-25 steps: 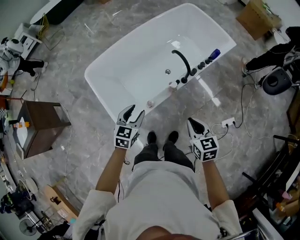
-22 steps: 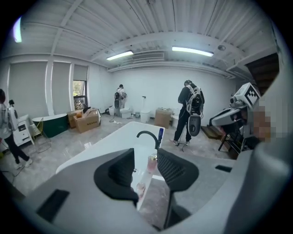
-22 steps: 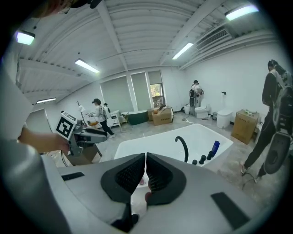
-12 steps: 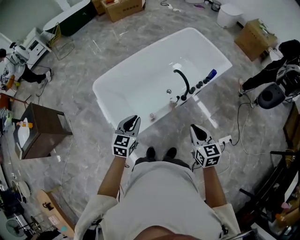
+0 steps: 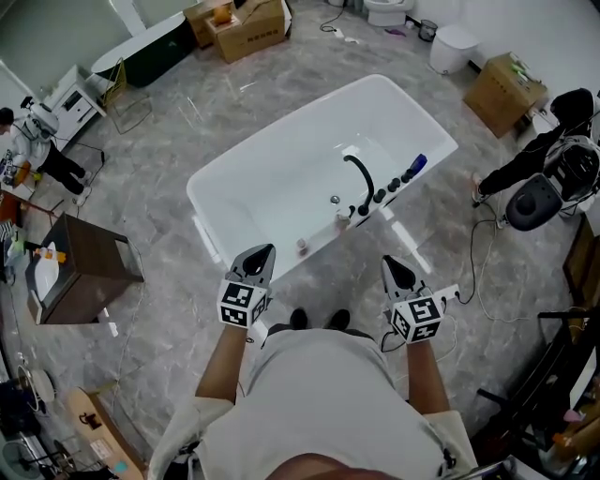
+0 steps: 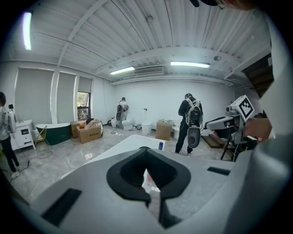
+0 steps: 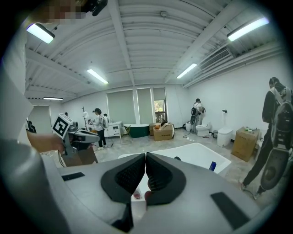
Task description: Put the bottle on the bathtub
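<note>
Grey marble floor (image 5: 159, 141) all round. White tub (image 5: 272, 169) sits diag. across mid floor, long near rim facing the person. Brown cabinet (image 5: 89, 272) well left of the tub. Cardboard boxes: one at top (image 5: 251, 21), one far right (image 5: 506, 82).

L gripper (image 5: 262, 251) is held in front of the person, tips pointing at the near rim, just short of it. Jaws have just been closing and are now together, nothing btwn them. R gripper (image 5: 389, 264) is level w/ it on the other side, tips over the floor near the rim. Jaws together too, pads meeting at the tips, nothing held.

Black faucet (image 5: 361, 178) arches from the near rim into the tub. Row of dark knobs (image 5: 392, 187) runs along the rim to its right.

Bottle (image 5: 302, 247), small and pinkish, stands upright on the near rim, btwn the two grippers but closer to L, apart from both. Blue bottle (image 5: 418, 163) stands on the same rim at the right end, past the knobs, well apart from both grippers.
</note>
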A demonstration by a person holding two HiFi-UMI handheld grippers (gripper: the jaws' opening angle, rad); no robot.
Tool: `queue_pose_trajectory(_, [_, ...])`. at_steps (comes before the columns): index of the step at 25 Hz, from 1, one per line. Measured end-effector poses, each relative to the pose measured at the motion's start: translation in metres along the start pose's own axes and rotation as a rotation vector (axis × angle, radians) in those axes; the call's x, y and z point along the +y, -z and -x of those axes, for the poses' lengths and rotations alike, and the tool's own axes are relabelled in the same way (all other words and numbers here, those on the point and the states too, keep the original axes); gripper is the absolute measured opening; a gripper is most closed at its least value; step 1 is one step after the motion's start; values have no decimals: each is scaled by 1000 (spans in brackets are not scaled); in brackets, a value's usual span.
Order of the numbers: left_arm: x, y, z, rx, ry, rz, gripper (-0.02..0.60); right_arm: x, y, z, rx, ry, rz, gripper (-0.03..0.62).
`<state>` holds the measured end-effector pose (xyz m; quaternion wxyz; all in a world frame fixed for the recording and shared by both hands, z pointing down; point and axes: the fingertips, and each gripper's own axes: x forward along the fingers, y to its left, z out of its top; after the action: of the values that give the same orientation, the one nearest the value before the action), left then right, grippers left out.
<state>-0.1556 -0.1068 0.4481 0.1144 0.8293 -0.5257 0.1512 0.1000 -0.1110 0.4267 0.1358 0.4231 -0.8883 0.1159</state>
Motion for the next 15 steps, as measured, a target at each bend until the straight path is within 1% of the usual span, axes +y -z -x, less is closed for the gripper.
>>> queue_pose_trajectory(5, [-3, -4, 3, -6, 3, -6, 7, 4, -5, 5, -13, -8, 2, 31])
queue_pose_trajectory(15, [-3, 0, 2, -4, -4, 16, 7, 7, -6, 5, -11, -16, 8, 31])
